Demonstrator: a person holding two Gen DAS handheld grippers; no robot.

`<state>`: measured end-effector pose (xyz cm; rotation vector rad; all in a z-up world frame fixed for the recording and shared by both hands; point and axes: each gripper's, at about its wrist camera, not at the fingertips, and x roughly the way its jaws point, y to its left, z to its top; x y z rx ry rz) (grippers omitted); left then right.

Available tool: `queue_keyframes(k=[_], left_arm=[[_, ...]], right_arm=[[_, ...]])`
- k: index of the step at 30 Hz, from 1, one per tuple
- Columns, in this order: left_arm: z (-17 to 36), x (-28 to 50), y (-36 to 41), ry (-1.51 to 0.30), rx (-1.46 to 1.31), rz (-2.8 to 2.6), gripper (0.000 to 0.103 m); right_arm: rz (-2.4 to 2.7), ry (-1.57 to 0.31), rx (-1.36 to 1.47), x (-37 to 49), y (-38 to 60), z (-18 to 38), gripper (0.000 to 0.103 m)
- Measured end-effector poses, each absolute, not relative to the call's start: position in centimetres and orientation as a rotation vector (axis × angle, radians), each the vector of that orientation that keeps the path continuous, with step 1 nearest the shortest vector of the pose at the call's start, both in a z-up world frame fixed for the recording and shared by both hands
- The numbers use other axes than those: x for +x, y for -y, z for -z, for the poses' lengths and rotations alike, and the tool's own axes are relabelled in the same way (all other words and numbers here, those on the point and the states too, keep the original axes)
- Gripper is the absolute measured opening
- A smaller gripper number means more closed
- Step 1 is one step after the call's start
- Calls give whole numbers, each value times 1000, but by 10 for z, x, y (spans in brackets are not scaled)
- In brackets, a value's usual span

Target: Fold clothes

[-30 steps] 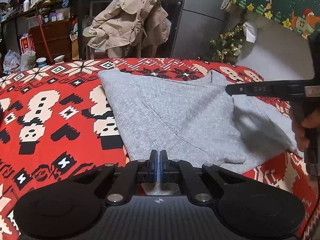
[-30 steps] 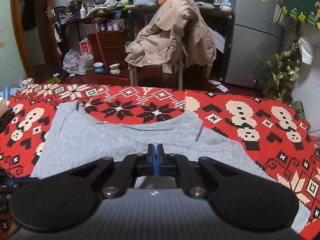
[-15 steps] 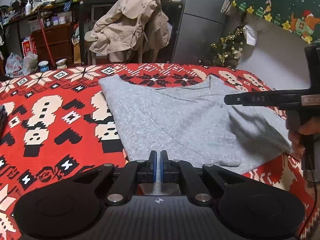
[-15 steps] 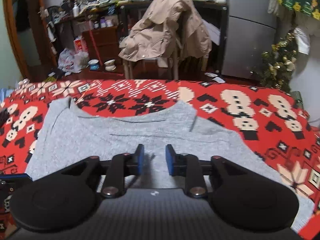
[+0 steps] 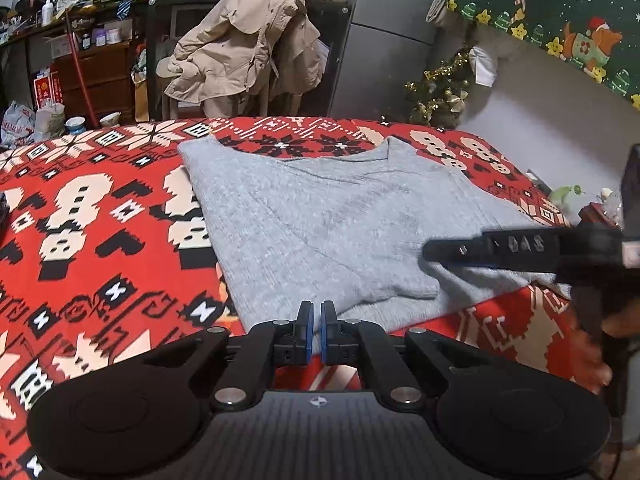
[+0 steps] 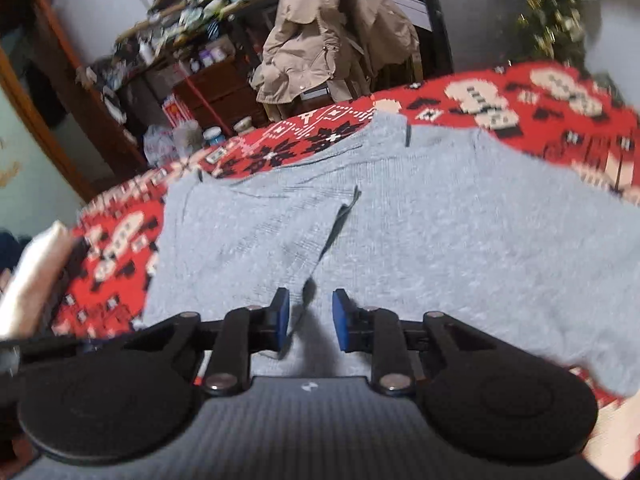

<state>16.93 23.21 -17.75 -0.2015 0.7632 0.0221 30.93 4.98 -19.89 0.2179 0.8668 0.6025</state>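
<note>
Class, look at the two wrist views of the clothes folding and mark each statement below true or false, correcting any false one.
1. The grey knitted sweater lies on a red patterned blanket. True.
2. The left gripper has its blue-padded jaws spread wide apart. False: they are shut, nearly touching.
3. The right gripper is above the grey sweater with a gap between its jaws. True; the jaws are closing and the pads grip no fabric.
4. A blue denim jacket hangs on the chair behind the bed. False: a beige coat is draped there.
5. A small decorated Christmas tree stands beyond the blanket. True.
</note>
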Motion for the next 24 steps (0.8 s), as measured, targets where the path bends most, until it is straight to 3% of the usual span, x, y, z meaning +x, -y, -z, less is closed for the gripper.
queue_keyframes(k=[11,13,14,20,24], left_arm=[[176,164,-230,-769,-192,-22,3],[177,164,-230,-768,-190,-20,3],[177,164,-230,-767,-191,-18,3],[178,164,-231,-765,-195,-18,3],[178,163,-231,-762,-195,-19,3]], right_arm=[[-530,-778,49,326,-94,201,27],[-514,-767,10,326,-99,200,20],[-506,-762,-10,325,-101,200,2],[-489,-710,-100,317,-101,192,3],[-498,-732,-84,320,-93,195,15]])
